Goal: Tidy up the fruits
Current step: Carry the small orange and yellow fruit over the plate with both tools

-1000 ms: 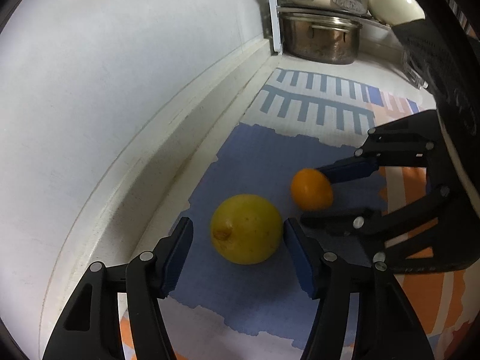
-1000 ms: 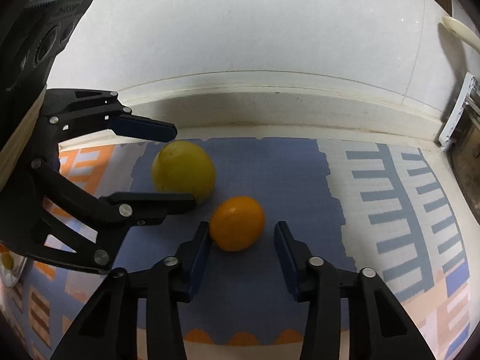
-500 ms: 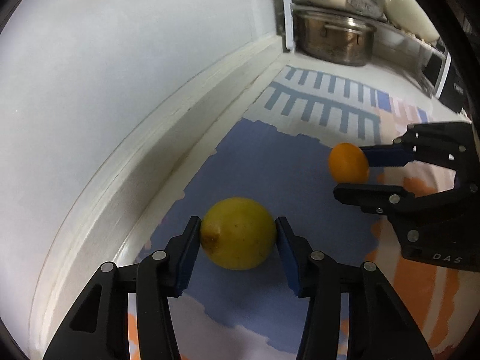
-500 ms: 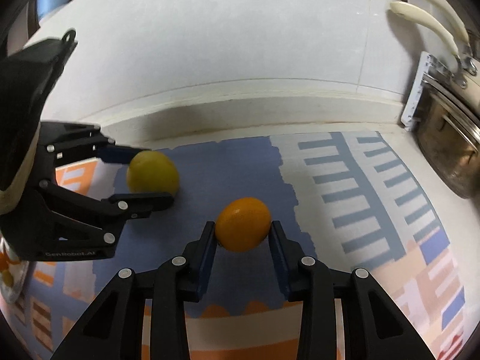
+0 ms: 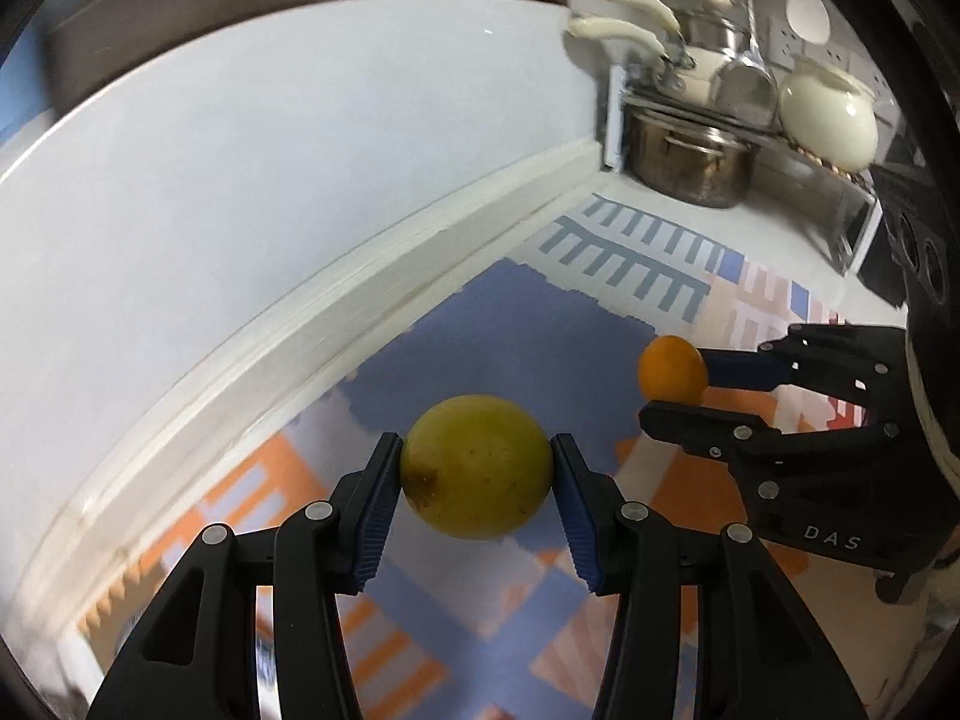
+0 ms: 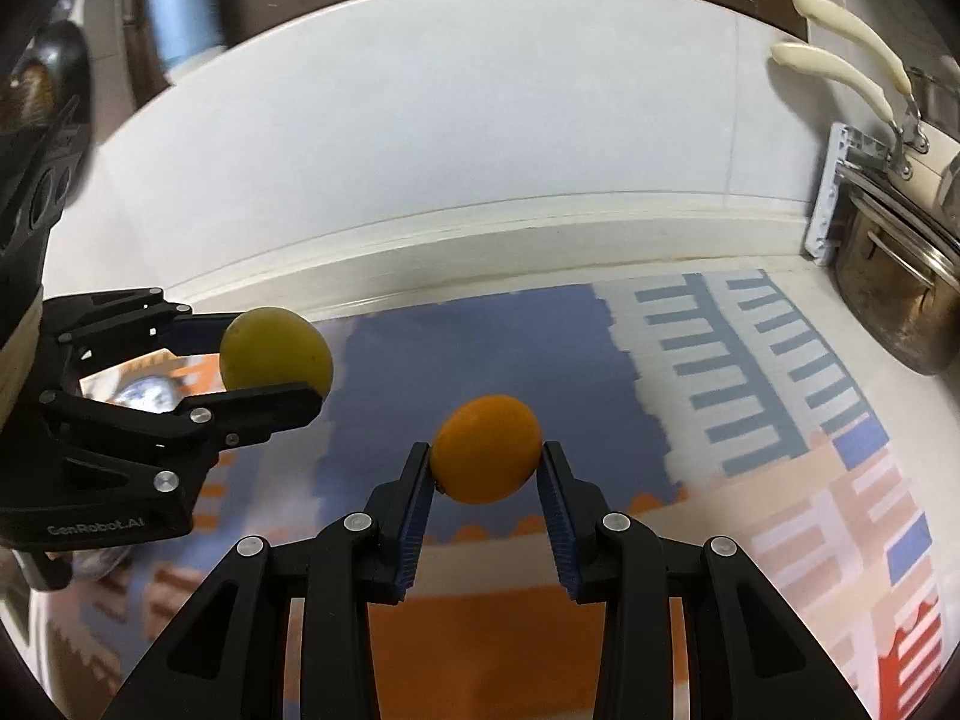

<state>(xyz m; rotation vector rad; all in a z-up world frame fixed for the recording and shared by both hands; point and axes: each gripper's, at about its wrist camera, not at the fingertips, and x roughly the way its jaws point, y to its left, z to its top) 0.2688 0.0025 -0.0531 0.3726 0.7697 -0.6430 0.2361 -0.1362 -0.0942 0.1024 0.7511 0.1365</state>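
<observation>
My left gripper (image 5: 476,474) is shut on a yellow lemon (image 5: 480,456) and holds it in the air above the patterned mat (image 5: 540,324). My right gripper (image 6: 485,465) is shut on a small orange (image 6: 487,444), also lifted off the mat (image 6: 492,348). In the left wrist view the right gripper (image 5: 678,384) with the orange (image 5: 671,367) is to the right. In the right wrist view the left gripper (image 6: 270,360) with the lemon (image 6: 273,354) is to the left.
A white wall and ledge (image 6: 480,240) run behind the mat. A steel pot (image 5: 690,162) sits under a rack with a cream pot (image 5: 831,117) at the far right. A blue-and-white bottle (image 6: 180,6) stands on the upper ledge at left.
Both grippers have risen with their fruits, from low over the mat to well above it. The grippers have moved a little further apart.
</observation>
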